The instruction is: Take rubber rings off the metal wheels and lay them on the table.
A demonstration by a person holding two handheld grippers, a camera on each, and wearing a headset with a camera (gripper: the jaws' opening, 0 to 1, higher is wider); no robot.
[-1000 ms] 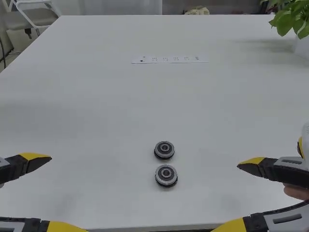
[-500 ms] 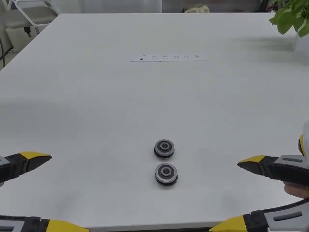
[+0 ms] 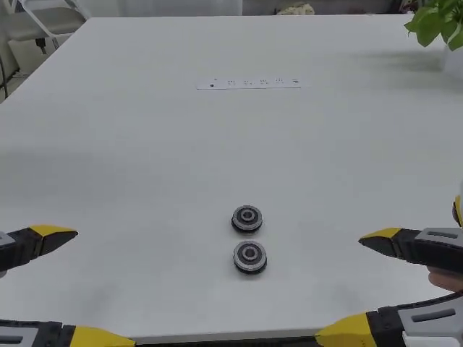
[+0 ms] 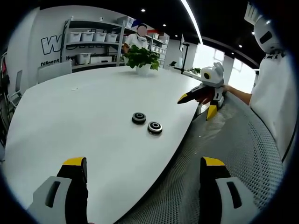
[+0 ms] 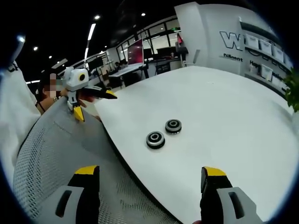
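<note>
Holding both grippers low at the 6 o'clock edge of the white bench, nothing grasped.

Left gripper: at 8 o'clock in the head view. Its yellow-tipped black jaws are spread wide and empty.

Right gripper: mirrors it at 4 o'clock, jaws just as wide apart and empty. A bit of your hand shows behind it.

Work: two small round silver metal wheels lie flat on the bench between your grippers, well apart from both.
- The far wheel sits at 12 o'clock of the near wheel. They are close, with a slim gap between them.
- Each wheel carries a black rubber ring around its rim, so both rings are on their wheels.

Left gripper view: the pair of wheels sits at 12 o'clock, ahead of the gap between your jaws. The right gripper is beyond them at about 1 o'clock, off the bench edge.

Right gripper view: the wheels are again ahead of the gap, with the left gripper at 10 o'clock.

Background in the head view: a long white socket strip lies far up the bench at 12 o'clock, and a green leafy plant is at 1 o'clock.
</note>
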